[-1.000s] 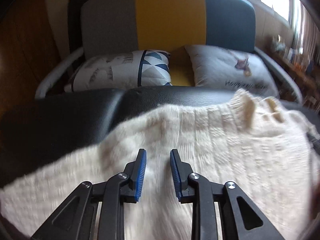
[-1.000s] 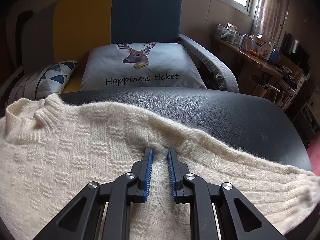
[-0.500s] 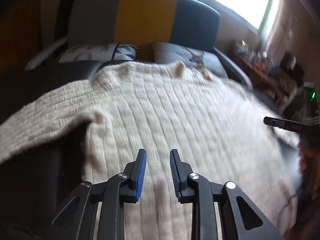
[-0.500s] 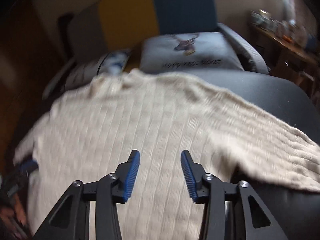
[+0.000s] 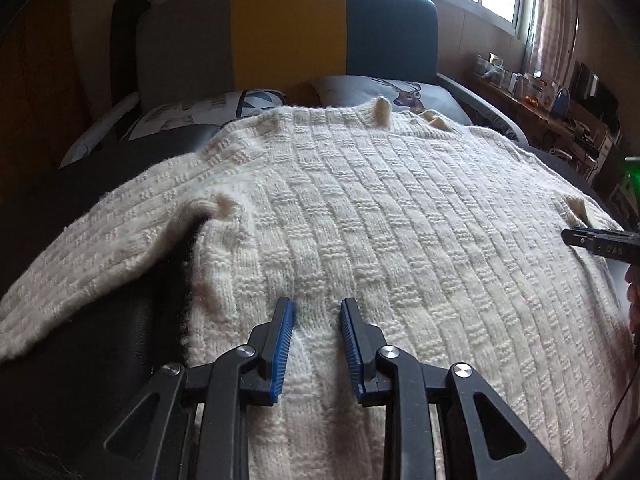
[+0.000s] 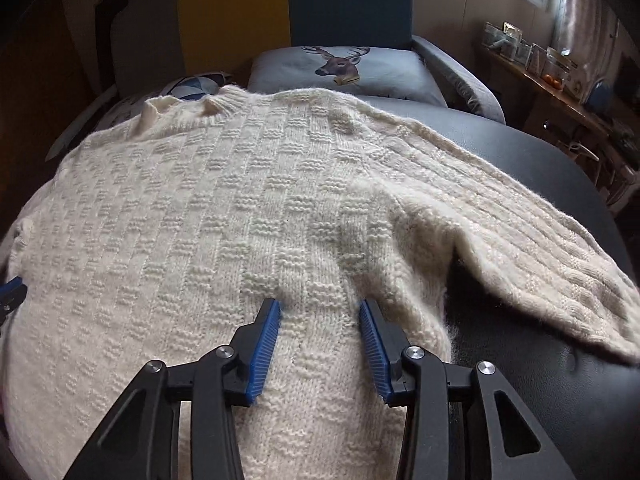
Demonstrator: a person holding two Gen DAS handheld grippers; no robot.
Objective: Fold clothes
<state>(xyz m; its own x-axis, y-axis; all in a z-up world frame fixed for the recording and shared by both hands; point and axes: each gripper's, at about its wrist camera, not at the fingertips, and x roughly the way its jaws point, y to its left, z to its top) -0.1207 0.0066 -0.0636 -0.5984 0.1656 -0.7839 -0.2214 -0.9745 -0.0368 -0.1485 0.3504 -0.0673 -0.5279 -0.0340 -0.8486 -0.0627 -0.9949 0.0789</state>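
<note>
Cream basket-weave knit sweater [image 5: 380,216] lay flat, unfolded on black padded surface [image 6: 540,152] under left gripper [image 5: 316,320] and right gripper [image 6: 320,320], both parted, empty; folding all left.

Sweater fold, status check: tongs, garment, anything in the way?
Left tongs open, right tongs open, both empty. Cream sweater flat, sleeves out, unfolded. No obstruction visible.

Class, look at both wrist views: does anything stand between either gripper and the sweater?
Nothing visible does. The left gripper and the right gripper are both open directly over the cream sweater, which lies spread on the black surface with no other item on it.
</note>
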